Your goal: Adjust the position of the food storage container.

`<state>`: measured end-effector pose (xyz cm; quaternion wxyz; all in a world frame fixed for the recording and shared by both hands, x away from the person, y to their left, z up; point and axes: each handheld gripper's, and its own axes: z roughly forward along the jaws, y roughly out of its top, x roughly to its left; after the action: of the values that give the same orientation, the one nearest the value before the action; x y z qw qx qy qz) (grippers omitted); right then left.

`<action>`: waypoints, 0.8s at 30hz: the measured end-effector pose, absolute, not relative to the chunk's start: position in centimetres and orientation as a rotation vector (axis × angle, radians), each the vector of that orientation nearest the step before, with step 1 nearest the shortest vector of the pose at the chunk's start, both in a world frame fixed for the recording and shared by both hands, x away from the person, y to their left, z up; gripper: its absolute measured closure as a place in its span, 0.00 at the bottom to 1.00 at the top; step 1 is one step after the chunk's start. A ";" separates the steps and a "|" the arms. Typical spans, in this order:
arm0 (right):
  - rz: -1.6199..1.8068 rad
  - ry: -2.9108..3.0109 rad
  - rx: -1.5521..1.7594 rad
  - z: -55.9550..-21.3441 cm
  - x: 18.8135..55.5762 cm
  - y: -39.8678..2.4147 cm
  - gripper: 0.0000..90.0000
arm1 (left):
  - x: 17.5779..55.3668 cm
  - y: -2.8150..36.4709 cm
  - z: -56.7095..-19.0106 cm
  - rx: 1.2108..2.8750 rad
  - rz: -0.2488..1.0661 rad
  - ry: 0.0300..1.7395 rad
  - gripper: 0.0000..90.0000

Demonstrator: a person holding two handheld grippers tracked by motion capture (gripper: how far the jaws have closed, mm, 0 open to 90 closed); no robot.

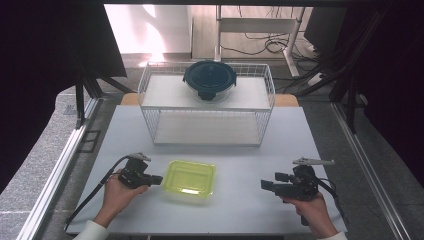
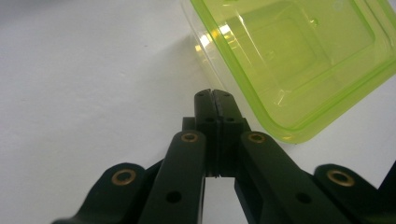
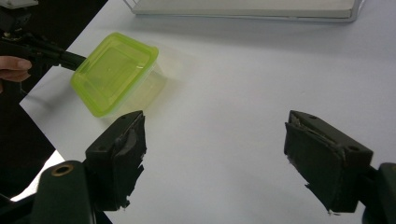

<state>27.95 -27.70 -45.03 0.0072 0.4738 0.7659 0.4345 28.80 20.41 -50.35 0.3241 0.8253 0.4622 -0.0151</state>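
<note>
Bright even overhead light, dark surroundings, soft focus

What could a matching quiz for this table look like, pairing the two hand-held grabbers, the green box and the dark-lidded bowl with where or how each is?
Things:
1. left gripper
2. right gripper
3. yellow-green container
4. glass bowl with dark lid

States or places:
A. on top of the wire rack
B. jaws wide apart, nothing between them
C. jaws pressed together, tips at the container's edge
D. on the white table, between the two grippers

Pairs: 1-C, 2-B, 3-D, 4-A
</note>
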 end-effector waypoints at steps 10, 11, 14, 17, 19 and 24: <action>1.350 2.406 1.479 -45.2 28.0 -27.5 0.23 | 28.9 18.2 -50.4 2.190 -0.079 1.169 1.00; 1.350 2.406 1.479 -45.2 28.0 -27.5 0.23 | 28.9 18.2 -50.4 2.190 -0.079 1.169 1.00; 1.347 2.411 1.478 -45.3 28.0 -27.4 0.23 | 29.1 17.4 -50.4 2.197 -0.093 1.154 1.00; 1.348 2.410 1.479 -45.3 28.0 -27.4 0.23 | 29.6 16.4 -50.4 2.199 -0.101 1.138 1.00; 1.349 2.409 1.480 -45.3 28.0 -27.4 0.23 | 29.7 16.2 -50.4 2.198 -0.107 1.132 1.00; 1.346 2.414 1.477 -45.4 28.1 -27.3 0.23 | 30.1 14.7 -50.6 2.221 -0.122 1.114 1.00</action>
<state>28.07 -27.30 -45.36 0.0037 0.4712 0.7703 0.4296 30.12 14.71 -50.59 0.3210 0.8455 0.4241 -0.0464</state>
